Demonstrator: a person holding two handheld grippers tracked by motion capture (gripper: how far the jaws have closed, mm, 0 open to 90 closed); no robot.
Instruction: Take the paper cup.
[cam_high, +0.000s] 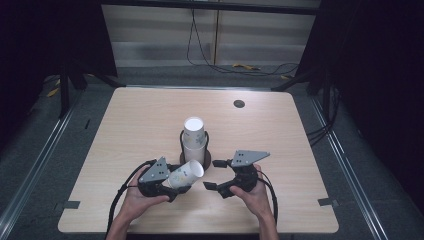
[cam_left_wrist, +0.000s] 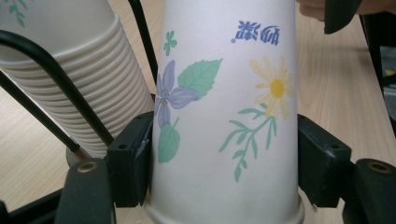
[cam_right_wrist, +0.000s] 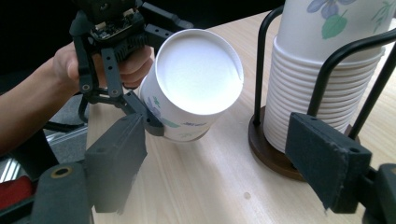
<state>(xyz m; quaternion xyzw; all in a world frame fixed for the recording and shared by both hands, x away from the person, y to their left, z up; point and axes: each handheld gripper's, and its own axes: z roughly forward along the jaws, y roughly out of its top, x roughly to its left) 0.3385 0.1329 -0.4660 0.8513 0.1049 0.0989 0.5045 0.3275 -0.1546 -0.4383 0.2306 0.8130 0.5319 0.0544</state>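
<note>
Left gripper (cam_high: 172, 184) is clamping a single paper cup (cam_high: 186, 175), and I am seeing both pads pressing on the cup's sides near its rim in the left gripper view, where the cup (cam_left_wrist: 224, 116) is showing its printed flowers and leaves upside down. Taking the stack of paper cups (cam_high: 194, 140) near the middle of the table (cam_high: 125, 130) as my landmark, the held cup is lying tilted just in front of that stack, on the person's side of it and a little to the left, its closed white bottom pointing up towards the stack. From the right gripper view I am looking at that white bottom (cam_right_wrist: 198, 74) facing the camera, with the left gripper (cam_right_wrist: 126, 100) gripping it from behind and the left hand (cam_right_wrist: 74, 65) wrapping the gripper's body.

Right gripper (cam_high: 219, 176) is hovering just in front of the stack and to its right, its jaws standing apart with nothing between them; I am noting no pad touching either cup. The stack (cam_right_wrist: 327, 74) is sitting upside down inside a black wire holder (cam_right_wrist: 261, 60) on a round dark base (cam_right_wrist: 268, 156), and the right hand (cam_high: 252, 192) is holding its gripper low over the table, near the held cup but apart from it.
</note>
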